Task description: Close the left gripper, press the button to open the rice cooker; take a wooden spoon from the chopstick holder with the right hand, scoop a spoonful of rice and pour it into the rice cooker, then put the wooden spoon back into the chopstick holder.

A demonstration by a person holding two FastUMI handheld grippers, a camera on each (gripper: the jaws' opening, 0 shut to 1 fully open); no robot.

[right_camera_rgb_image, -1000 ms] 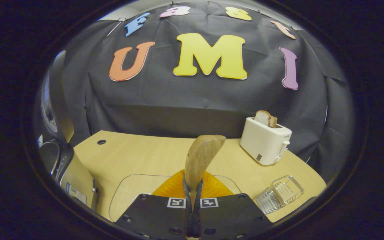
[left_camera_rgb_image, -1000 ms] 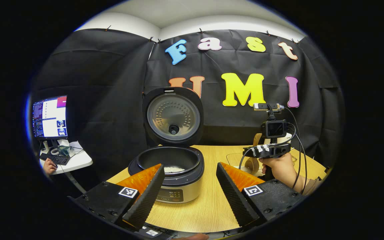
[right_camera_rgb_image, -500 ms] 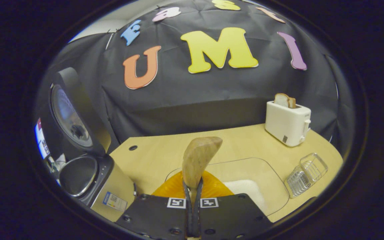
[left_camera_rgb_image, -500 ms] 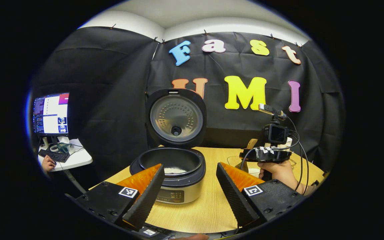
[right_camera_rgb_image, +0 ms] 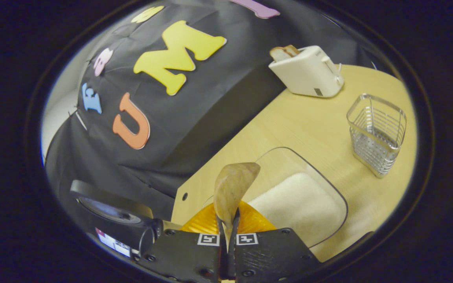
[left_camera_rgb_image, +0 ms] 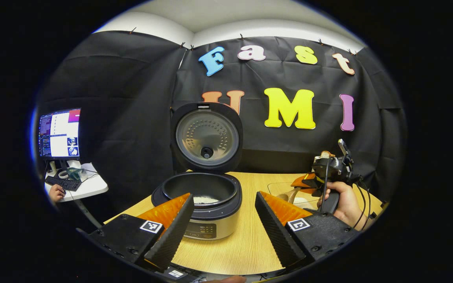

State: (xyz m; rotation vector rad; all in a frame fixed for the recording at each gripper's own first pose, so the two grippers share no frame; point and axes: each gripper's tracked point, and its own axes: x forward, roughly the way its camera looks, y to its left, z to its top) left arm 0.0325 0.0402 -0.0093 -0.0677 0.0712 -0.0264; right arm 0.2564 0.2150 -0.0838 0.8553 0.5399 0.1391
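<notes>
Wooden spoon [right_camera_rgb_image: 232,186], pinched in right claw [right_camera_rgb_image: 226,226], has rolled sideways; left claw [left_camera_rgb_image: 222,220] gapes.

One rice cooker [left_camera_rgb_image: 203,208] stands on the single worktop [left_camera_rgb_image: 242,239], its one lid [left_camera_rgb_image: 207,135] raised and one patch of rice [left_camera_rgb_image: 205,199] in its pot. To the right of the rice cooker: one clear tray [right_camera_rgb_image: 321,220] holding one heap of rice [right_camera_rgb_image: 297,204], one wire chopstick holder [right_camera_rgb_image: 376,134], and one toaster [right_camera_rgb_image: 307,72] carrying two slices of bread [right_camera_rgb_image: 284,51]. One wooden spoon [right_camera_rgb_image: 232,188]. Two tools: left tool [left_camera_rgb_image: 222,224], right tool [right_camera_rgb_image: 227,243]. To the left of the rice cooker: one monitor [left_camera_rgb_image: 59,133], one keyboard [left_camera_rgb_image: 62,183] and one hand [left_camera_rgb_image: 56,193] at a side table [left_camera_rgb_image: 89,188].
</notes>
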